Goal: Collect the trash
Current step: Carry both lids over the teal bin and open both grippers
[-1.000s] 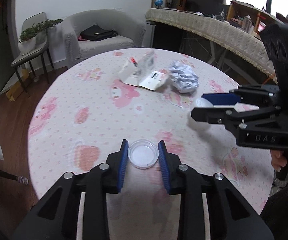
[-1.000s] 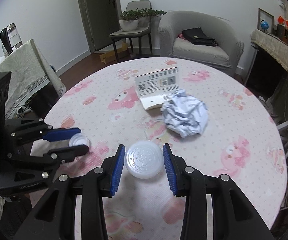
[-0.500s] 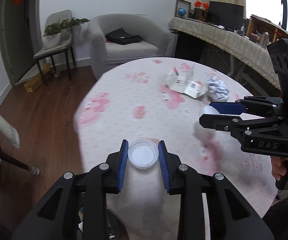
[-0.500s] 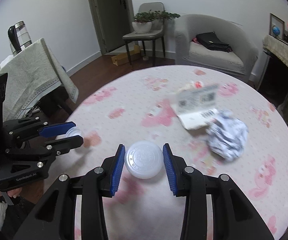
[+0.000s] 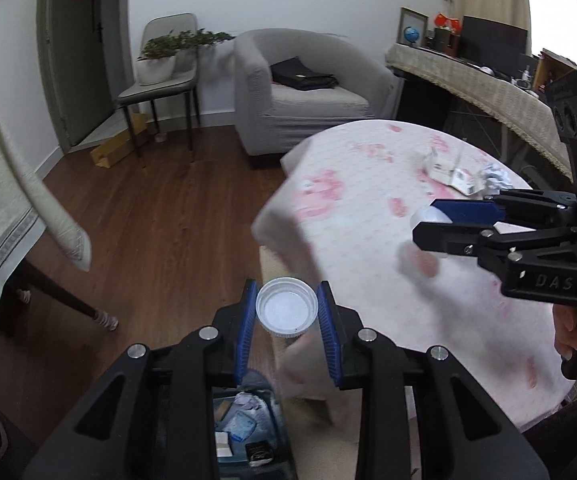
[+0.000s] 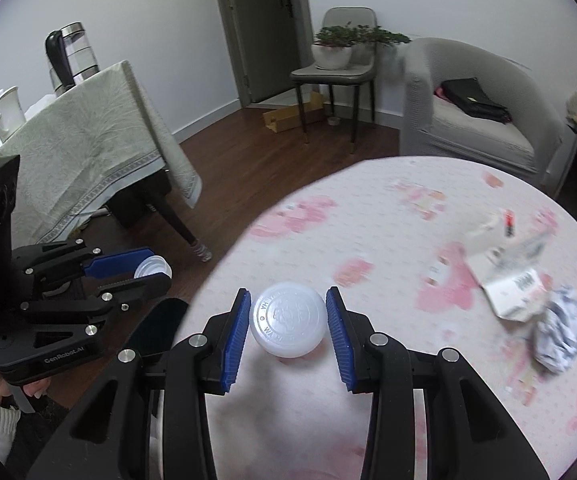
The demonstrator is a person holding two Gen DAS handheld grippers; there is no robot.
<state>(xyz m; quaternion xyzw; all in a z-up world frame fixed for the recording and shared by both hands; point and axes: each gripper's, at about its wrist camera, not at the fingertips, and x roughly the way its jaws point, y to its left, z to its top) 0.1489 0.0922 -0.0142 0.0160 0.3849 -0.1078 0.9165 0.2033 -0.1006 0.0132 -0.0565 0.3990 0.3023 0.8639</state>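
We hold a white cap (image 5: 286,308) clamped between the blue pads of our left gripper (image 5: 287,312), its hollow side facing the camera, and a white round lid (image 6: 287,319) clamped the same way in our right gripper (image 6: 287,322). A second ago both grippers hung over the middle of the pink table (image 5: 388,240); now both have swung to its edge, and the cap hangs out over the wooden floor (image 5: 148,232). Just below the left gripper an open bin (image 5: 244,428) with scraps inside has come into view, which was not seen before. The grips themselves have not changed. Farther off, still on the table, lie the torn paper box (image 6: 516,284) and, just beside it, the crumpled paper ball (image 6: 560,332), now well apart from both grippers.
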